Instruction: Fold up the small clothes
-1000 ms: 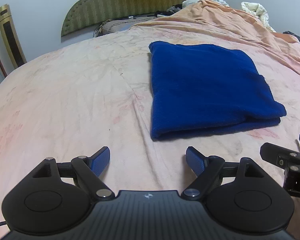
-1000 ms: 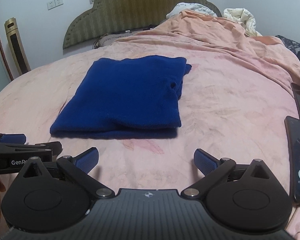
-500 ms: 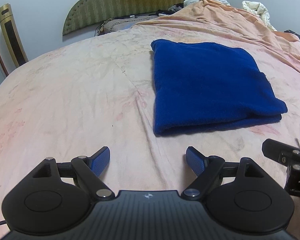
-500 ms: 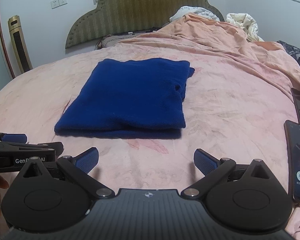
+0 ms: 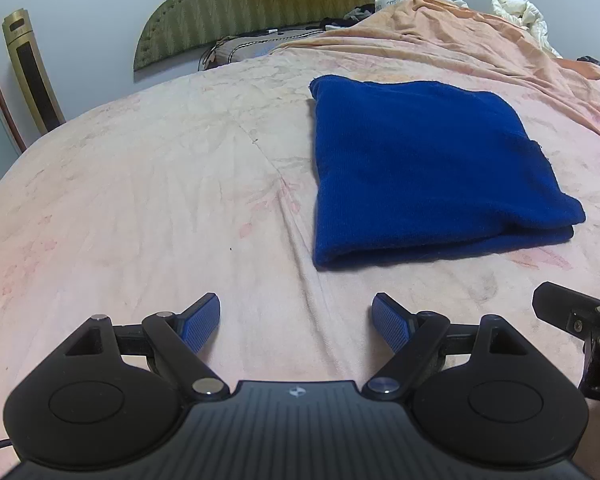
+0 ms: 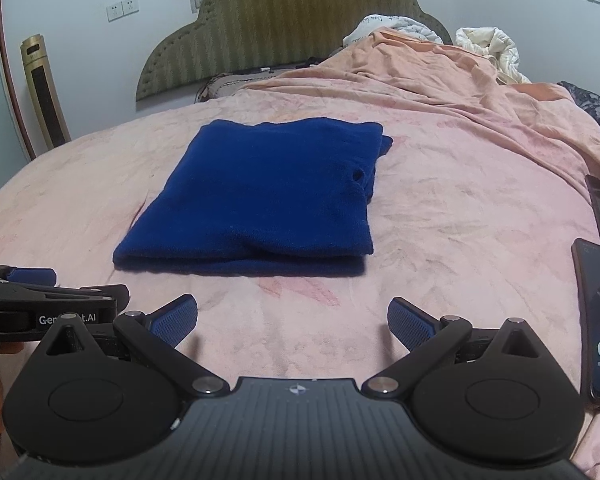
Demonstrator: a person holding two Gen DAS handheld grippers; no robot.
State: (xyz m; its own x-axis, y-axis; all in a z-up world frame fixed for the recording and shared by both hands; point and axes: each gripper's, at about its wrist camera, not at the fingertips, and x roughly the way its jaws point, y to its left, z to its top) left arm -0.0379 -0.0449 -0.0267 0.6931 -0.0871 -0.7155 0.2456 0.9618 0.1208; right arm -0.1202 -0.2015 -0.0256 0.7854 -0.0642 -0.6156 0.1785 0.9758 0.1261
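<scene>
Right wrist view: both grippers empty, cloth already folded on the bed

Right gripper [image 6: 292, 320] hangs with its jaws spread wide and nothing between them, short of the cloth [image 6: 260, 196]; left gripper [image 5: 296, 320] is likewise wide apart and bare, its side arm showing just left of the right one. Beyond both tools the blue cloth lies flat on the pink bed [image 6: 440, 216] as a neat rectangle, with a doubled edge of layers facing the grippers and a small flap poking out at its far right corner. A phone [image 6: 598, 320] lies on the bed well to the right of the cloth. By my reading the folding of this piece looks done, or lacks one last halving; no other small clothes can be seen near it
</scene>
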